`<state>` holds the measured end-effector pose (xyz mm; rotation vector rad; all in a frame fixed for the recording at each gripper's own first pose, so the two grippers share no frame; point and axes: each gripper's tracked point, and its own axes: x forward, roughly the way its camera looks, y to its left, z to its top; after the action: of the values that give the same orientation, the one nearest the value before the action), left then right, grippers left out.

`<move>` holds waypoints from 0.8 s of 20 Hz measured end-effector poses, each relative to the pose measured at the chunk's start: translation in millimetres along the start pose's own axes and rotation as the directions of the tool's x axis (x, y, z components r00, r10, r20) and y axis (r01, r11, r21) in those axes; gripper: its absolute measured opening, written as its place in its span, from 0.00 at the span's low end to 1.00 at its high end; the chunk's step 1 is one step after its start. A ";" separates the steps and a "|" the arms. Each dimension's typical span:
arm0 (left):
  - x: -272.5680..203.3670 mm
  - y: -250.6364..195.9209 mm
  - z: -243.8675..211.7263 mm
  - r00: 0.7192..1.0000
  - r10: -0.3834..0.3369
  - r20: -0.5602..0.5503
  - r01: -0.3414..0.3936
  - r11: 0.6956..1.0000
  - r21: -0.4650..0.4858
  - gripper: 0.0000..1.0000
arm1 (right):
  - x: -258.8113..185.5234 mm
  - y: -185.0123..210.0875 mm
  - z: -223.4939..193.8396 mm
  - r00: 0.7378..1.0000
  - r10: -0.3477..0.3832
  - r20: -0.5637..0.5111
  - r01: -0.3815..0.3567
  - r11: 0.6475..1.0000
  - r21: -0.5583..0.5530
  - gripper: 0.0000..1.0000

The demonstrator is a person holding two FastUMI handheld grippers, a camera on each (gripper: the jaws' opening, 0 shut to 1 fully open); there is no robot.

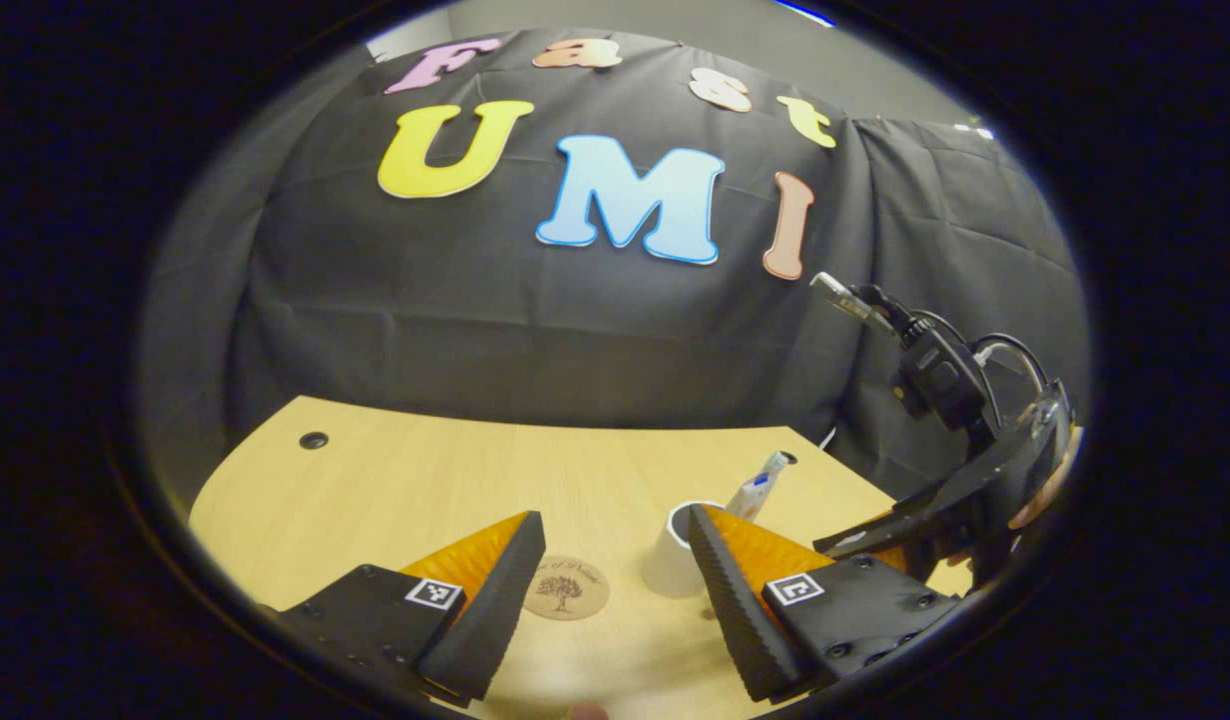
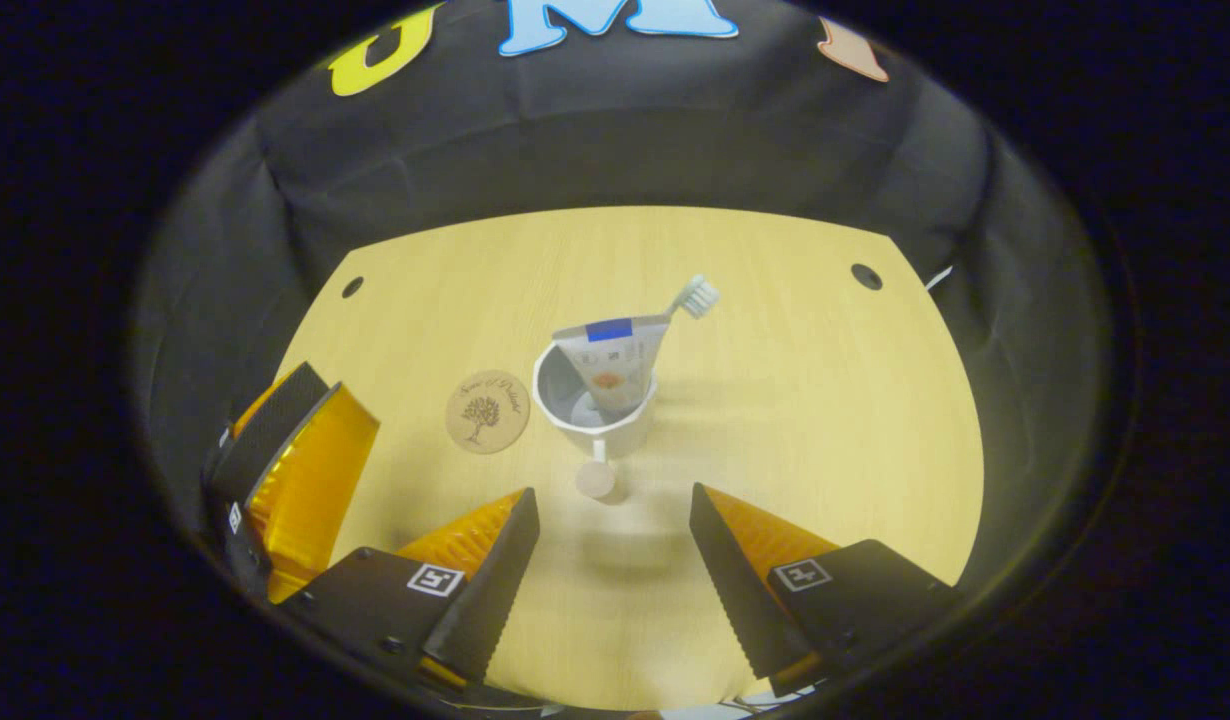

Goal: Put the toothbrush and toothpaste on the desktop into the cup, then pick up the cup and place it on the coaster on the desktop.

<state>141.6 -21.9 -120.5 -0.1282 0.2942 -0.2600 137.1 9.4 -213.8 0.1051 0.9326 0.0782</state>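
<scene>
Right gripper view has the cup [image 2: 597, 405] standing upright on the wooden surface [image 2: 805, 400], ahead of the right gripper [image 2: 612, 560] and roughly in line with the gap between its jaws, which are spread wide and hold nothing. The toothpaste [image 2: 608, 362] sits in the cup, its flat end sticking up above the rim, and the toothbrush [image 2: 687, 301] leans out behind it with its bristle head past the far rim. So the first half of the task looks done: both things are in the cup. A short handle with a round end juts from the cup toward the jaws.

The coaster [image 2: 487, 411] lies flat just beside the cup, off toward the left jaw's side, bare on top. The cup is not on it; whether their edges touch I cannot tell. At the left edge of this view the other gripper's fingers show, also apart.

In the left gripper view the left gripper [image 1: 615, 580] has its jaws released as well, empty, with the coaster [image 1: 566, 587] seen between them and the cup [image 1: 675, 562] partly hidden behind the right-hand jaw. The right gripper [image 1: 960, 500] hangs farther off to that side.

What is left, as I judge it: grasp the cup, lift it and set it on the coaster. The move is short, but the contents stand tall and could tip the cup.
</scene>
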 end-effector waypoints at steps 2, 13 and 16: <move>-6.6 14.0 -4.2 1.000 0.020 -0.016 -0.020 1.000 -0.015 0.94 | 12.4 -0.2 2.2 0.999 -0.027 -0.042 0.026 0.999 -0.025 0.94; -16.8 48.1 -9.6 0.998 0.034 -0.058 -0.040 0.995 -0.095 0.95 | 59.3 5.3 7.9 0.966 -0.076 -0.248 0.057 0.995 -0.083 0.97; -18.1 50.4 -6.4 0.997 0.037 -0.064 -0.044 0.992 -0.118 0.95 | 64.0 6.8 7.5 0.952 -0.063 -0.301 0.039 0.996 -0.084 0.92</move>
<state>134.8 30.8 -129.9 -0.2325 0.3734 -0.2062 181.0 22.9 -259.5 -0.0040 1.2376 0.0843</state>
